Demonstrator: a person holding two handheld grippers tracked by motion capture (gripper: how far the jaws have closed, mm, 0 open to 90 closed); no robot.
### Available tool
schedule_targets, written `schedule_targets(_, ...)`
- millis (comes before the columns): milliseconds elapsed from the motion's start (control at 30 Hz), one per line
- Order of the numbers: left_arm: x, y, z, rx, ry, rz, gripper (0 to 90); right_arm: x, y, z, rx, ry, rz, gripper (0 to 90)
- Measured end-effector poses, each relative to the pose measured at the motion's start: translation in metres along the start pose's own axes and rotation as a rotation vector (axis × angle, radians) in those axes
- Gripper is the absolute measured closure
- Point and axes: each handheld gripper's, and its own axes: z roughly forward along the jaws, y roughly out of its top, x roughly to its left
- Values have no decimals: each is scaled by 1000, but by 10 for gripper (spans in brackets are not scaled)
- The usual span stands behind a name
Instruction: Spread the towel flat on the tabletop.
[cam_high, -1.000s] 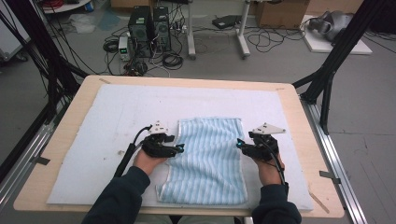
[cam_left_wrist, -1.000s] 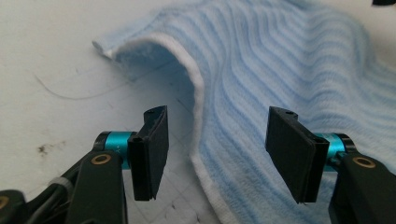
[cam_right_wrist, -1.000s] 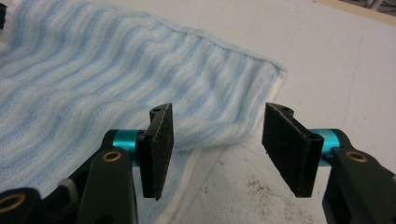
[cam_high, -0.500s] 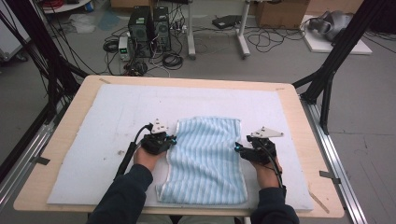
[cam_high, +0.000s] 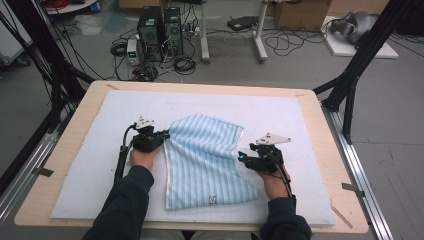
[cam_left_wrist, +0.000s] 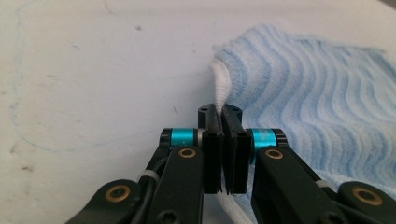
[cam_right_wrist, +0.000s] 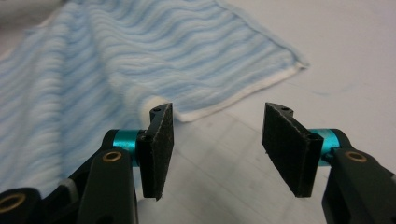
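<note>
At the left of the high view, the left gripper (cam_high: 161, 136) is clenched on the white hem of the blue striped towel (cam_high: 205, 160): in the left gripper view its jaws have just been closing and now stand pressed together with the towel's edge (cam_left_wrist: 219, 91) pinched between the pads and rising out of them. Compared with a second ago, when the towel lay as a flat rectangle between the two hands, its far left corner is now drawn in toward that gripper and the cloth is skewed, with its far edge slanting across the pale mat (cam_high: 80, 165) that covers the wooden table (cam_high: 65, 150). I read this as the first grip of a fold or a straightening now being secured, so the left side looks ready to lift or pull. The towel lies in the middle of the mat, nearer the person than the far edge, its near end flat with a small mark showing. To the right, the right gripper (cam_high: 245, 158) is released: in the right gripper view its jaws stand well apart over bare mat, with the towel's white-edged border (cam_right_wrist: 243, 95) just beyond the left pad (cam_right_wrist: 159, 149); whether that pad already touches the hem is hard to tell. No containers stand on the table; nothing holds anything here.
</note>
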Motion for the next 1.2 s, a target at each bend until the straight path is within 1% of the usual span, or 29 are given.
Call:
schedule_targets(67,0,0,0,-14,-4,-4,867,5,2,4,3,37,-4,431)
schedule_targets(100,0,0,0,-14,-8,0,867,9,3,8,10,61,-12,432)
schedule_targets(133,0,0,0,-11,-13,0,866,12,4,11,15,76,-27,433)
schedule_targets(167,-1,0,0,-10,-13,4,860,15,4,14,21,87,-31,434)
schedule_targets(200,-1,0,0,-12,-21,-5,834,17,4,17,28,103,-45,438)
schedule_targets(233,-1,0,-1,-13,-21,-23,764,22,5,21,42,117,-61,446)
schedule_targets(267,0,0,-2,-8,-24,-43,647,24,5,24,58,120,-76,462)
schedule_targets(300,1,0,-4,-2,-30,-50,600,27,5,28,74,120,-87,474)
schedule_targets(333,1,0,-5,0,-33,-52,566,28,6,31,88,102,-97,497)
schedule_targets(367,2,0,-7,6,-36,-44,538,29,7,33,97,89,-99,553)
schedule_targets(400,2,0,-9,10,-37,-28,528,29,8,36,102,71,-105,612)
schedule_targets(433,2,0,-11,11,-37,-23,521,27,10,39,104,50,-104,684)
schedule_targets(467,3,1,-13,15,-43,-17,517,25,11,40,93,41,-102,759)
schedule_targets(500,4,2,-16,13,-52,-17,504,22,12,41,80,15,-90,781)
schedule_targets(533,4,2,-18,8,-57,-14,498,17,14,44,79,-23,-71,811)
schedule_targets(600,3,3,-22,1,-68,-2,497,10,18,48,74,-58,-53,821)
schedule_targets(633,3,4,-24,-3,-76,-2,494,6,21,52,77,-84,-51,821)
schedule_targets(767,1,4,-28,-2,-95,12,481,-1,30,59,78,-153,-48,821)
schedule_targets(833,-1,4,-28,5,-105,22,480,-6,35,63,73,-178,-30,821)
schedule_targets(900,-3,4,-28,15,-116,30,480,-10,37,66,69,-204,-26,826)
schedule_targets(967,-5,3,-28,24,-121,39,472,-13,38,68,76,-235,-22,828)
schedule_targets(1033,-7,2,-28,38,-134,47,470,-16,38,70,86,-275,-9,832)
schedule_targets(1133,-11,2,-29,42,-152,54,464,-24,37,69,98,-363,22,831)
schedule_targets(1200,-13,2,-30,43,-167,66,463,-29,35,69,116,-402,35,826)
